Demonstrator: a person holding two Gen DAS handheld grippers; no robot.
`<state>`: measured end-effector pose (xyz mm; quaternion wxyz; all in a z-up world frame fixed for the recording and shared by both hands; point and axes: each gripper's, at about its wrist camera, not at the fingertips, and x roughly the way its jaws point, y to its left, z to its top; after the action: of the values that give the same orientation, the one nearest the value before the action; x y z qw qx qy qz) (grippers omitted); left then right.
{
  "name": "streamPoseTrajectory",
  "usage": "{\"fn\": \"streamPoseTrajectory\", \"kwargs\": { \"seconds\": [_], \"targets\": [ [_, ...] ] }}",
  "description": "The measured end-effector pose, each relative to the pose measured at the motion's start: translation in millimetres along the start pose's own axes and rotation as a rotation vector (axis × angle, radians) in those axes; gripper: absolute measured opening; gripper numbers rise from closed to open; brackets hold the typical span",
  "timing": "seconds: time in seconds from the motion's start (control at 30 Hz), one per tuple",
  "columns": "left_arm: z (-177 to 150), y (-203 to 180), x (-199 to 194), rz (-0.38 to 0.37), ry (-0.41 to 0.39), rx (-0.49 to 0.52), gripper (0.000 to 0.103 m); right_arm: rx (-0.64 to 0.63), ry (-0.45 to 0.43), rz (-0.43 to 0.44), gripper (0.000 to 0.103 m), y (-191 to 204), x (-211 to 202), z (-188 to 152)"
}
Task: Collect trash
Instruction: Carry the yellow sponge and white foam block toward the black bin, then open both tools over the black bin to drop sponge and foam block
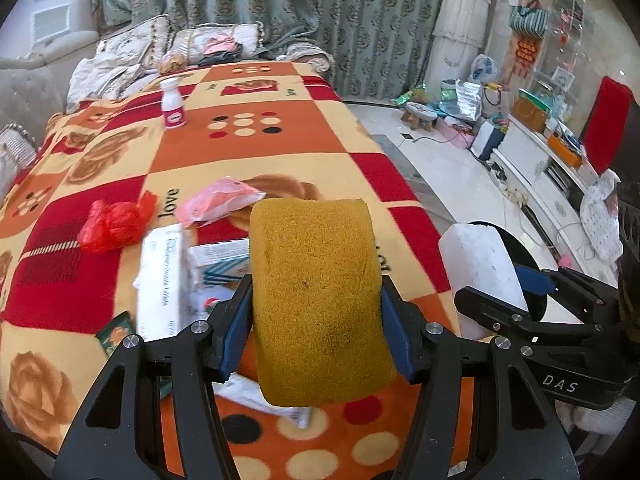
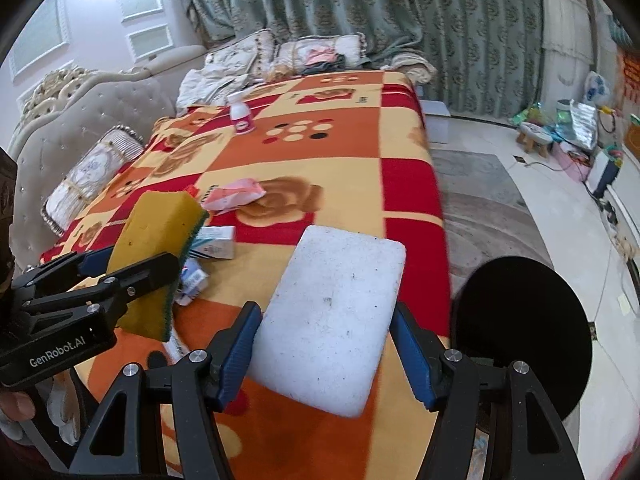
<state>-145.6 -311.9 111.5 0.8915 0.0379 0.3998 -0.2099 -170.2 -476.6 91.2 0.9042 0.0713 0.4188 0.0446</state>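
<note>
Both tongs loaded over patchwork blanket.
L tongs grip yellow sponge; R tongs grip white foam block; round black bin interior too dark.

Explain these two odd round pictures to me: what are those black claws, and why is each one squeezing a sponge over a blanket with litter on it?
There is no robot here. A person carries a hand-held two-finger gripper in each hand, and a wide-angle camera on each looks out along its fingers. That gives one picture per hand.

In the left hand's picture, the left gripper clamps a yellow sponge. In the right hand's picture, the right gripper clamps a white sponge.

Below lies a patterned blanket carrying litter: a red plastic bag, a pink wrapper, small cartons and a white bottle further back. A black round bin shows beside the blanket.

The sponges probably serve as pushers for the litter.
</note>
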Motion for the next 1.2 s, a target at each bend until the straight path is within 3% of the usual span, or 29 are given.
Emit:
{"fn": "streamPoseTrajectory", "kwargs": {
  "seconds": [0.67,1.2],
  "targets": [
    [23.4,-94.3,43.6,-0.143,0.074,0.083,0.058,0.158,-0.002,-0.1,0.063,-98.4,-16.0,-20.7],
    [44.6,-145.8,94.1,-0.316,0.175,0.04,0.059,0.275,0.024,-0.164,0.065,-173.3,-11.3,-36.7]
  ]
}}
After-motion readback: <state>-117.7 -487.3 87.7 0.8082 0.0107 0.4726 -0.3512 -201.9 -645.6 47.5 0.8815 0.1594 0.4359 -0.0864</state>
